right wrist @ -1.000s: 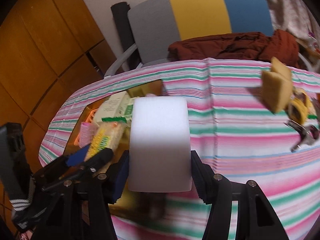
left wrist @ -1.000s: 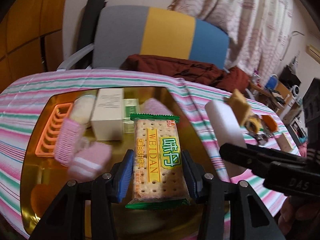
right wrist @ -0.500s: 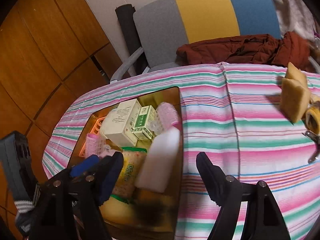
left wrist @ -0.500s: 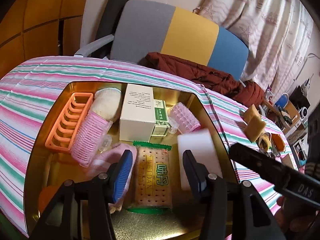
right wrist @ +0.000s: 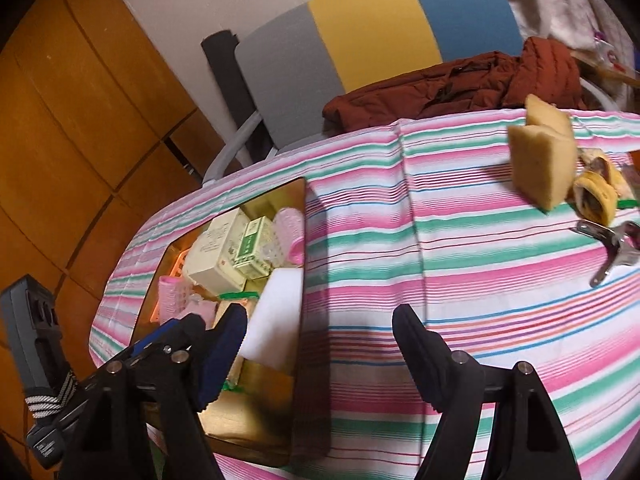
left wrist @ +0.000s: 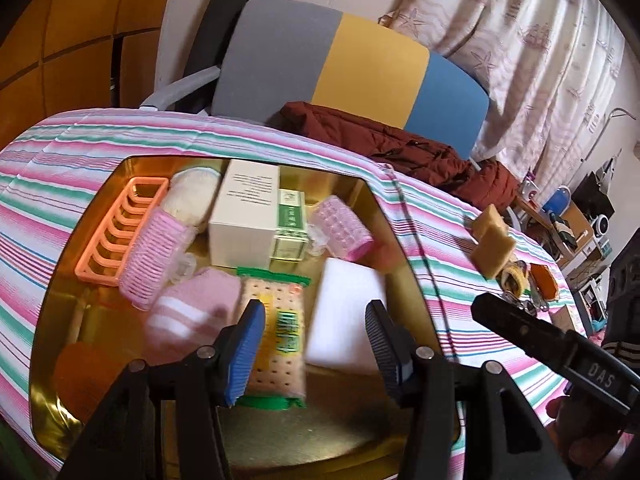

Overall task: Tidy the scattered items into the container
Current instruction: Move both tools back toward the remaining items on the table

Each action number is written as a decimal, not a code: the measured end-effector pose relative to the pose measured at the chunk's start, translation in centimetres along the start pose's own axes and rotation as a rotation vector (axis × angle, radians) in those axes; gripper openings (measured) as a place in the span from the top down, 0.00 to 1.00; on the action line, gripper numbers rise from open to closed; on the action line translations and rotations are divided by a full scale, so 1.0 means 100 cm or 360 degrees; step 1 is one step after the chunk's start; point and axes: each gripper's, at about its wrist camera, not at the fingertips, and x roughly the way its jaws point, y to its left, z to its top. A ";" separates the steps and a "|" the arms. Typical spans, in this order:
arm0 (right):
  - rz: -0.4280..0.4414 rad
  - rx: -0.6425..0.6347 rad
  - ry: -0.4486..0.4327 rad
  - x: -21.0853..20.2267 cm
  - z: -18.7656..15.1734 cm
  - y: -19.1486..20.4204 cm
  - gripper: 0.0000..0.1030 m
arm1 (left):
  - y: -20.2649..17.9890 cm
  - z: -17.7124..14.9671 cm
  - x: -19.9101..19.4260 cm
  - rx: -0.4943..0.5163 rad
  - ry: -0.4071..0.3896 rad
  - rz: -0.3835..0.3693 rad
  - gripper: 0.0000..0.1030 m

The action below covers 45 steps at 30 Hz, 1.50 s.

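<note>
- Gold tray [left wrist: 60, 408] holds the crackers [left wrist: 276, 344] and white block [left wrist: 346, 320]; both grippers, left [left wrist: 316, 348] and right [right wrist: 320, 344], gape empty.
- Next likely: the sponge [right wrist: 540, 168] out on the cloth [right wrist: 440, 260].

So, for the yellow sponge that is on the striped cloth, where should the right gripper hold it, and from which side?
Probably across the two broad flat faces of the yellow sponge. It appears to stand on edge, with another piece behind, so the right gripper, now open, could come from above, with one finger on each face. The cake roll lies close beside it.

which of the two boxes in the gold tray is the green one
The smaller box, with green print, wedged between the larger cream box and a pink hair roller.
</note>
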 end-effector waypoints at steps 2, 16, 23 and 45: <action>-0.0028 0.0025 -0.0040 -0.006 -0.001 -0.008 0.26 | -0.008 -0.001 -0.002 0.0027 -0.0006 -0.0012 0.49; -0.0198 0.0197 -0.0106 -0.036 -0.009 -0.078 0.27 | -0.074 -0.016 0.002 0.0249 0.0062 -0.0127 0.49; -0.0374 0.0227 -0.0182 -0.058 -0.015 -0.115 0.29 | -0.109 -0.025 0.005 0.0389 0.0077 -0.0181 0.49; -0.0913 0.0412 -0.0262 -0.124 -0.034 -0.267 0.29 | -0.214 -0.078 0.047 0.0740 0.0331 -0.0387 0.49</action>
